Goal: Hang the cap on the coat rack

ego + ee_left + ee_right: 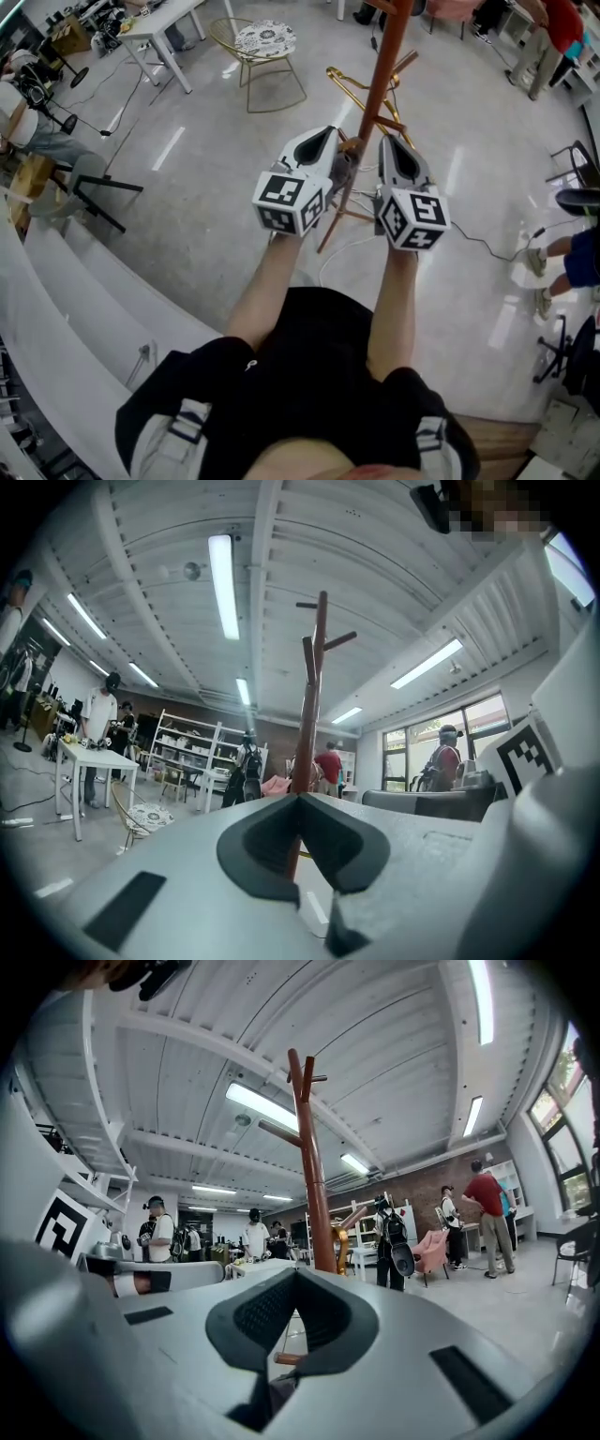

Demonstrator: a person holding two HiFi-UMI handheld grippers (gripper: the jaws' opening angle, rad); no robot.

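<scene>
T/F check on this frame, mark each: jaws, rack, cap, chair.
1. The left gripper and the right gripper both have their jaws together. True.
2. The brown coat rack stands on the floor ahead of both grippers. True.
3. A cap hangs on the rack's upper pegs. False: the pegs are bare in both gripper views.
4. The left gripper is clamped on the rack's pole. False: the pole stands beyond its jaws, apart from them.
5. The chair with the patterned seat lies on its side. False: the chair stands upright.
</scene>
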